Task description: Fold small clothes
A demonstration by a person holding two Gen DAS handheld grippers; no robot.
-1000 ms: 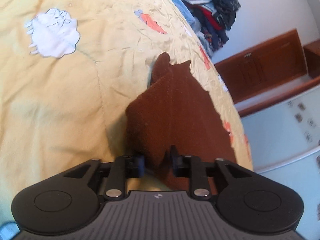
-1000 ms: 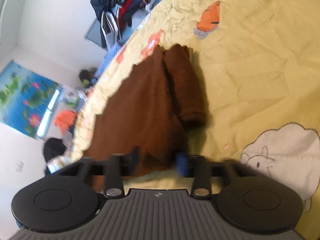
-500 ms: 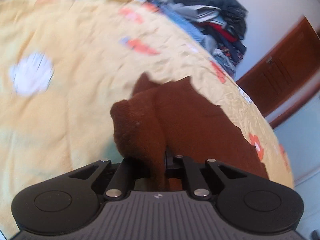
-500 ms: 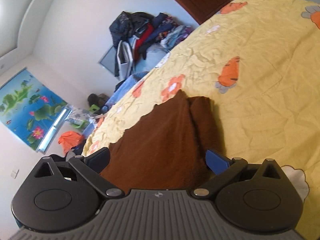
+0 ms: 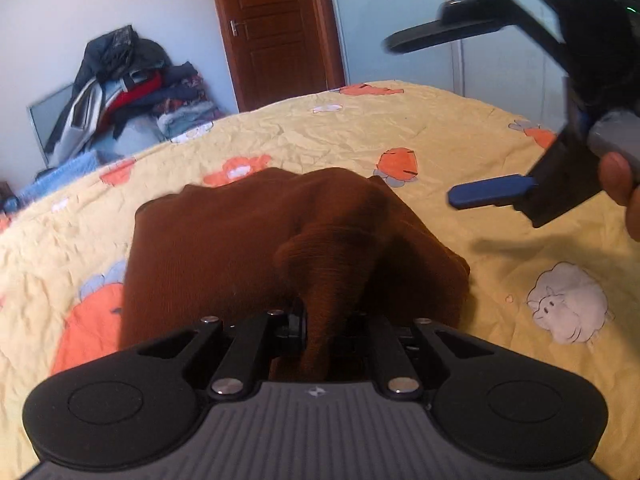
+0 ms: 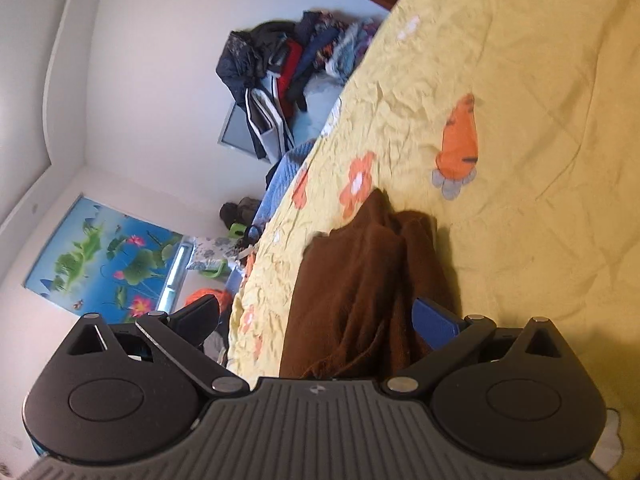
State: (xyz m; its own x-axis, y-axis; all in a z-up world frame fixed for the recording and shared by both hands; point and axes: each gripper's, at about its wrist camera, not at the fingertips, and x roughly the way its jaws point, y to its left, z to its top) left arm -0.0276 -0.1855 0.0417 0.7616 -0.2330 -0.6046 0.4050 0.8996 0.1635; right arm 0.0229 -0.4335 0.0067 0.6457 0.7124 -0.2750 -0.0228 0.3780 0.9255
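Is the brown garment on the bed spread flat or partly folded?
Partly folded: the brown garment has its sleeve lifted over its body, pinched in the left hand-held gripper.

1. Brown garment [image 5: 224, 248]: soft knit cloth, fuzzy, matt.
2. Yellow bedcover [image 5: 400, 128]: crinkled quilted fabric w/ printed patches.
3. Left gripper [image 5: 320, 332]: matt black plastic, shiny metal pins.
4. Door [image 5: 276, 28]: glossy reddish wood.

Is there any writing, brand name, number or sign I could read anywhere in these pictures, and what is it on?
No readable words or numbers anywhere.
Left gripper: a small pale emblem on its ribbed body, a mark, not letters.
Right gripper: the same emblem, also not readable as text.
Bedspread: only pictures of carrots, flowers and sheep, no words.
Poster: lotus flowers and leaves, no lettering visible.
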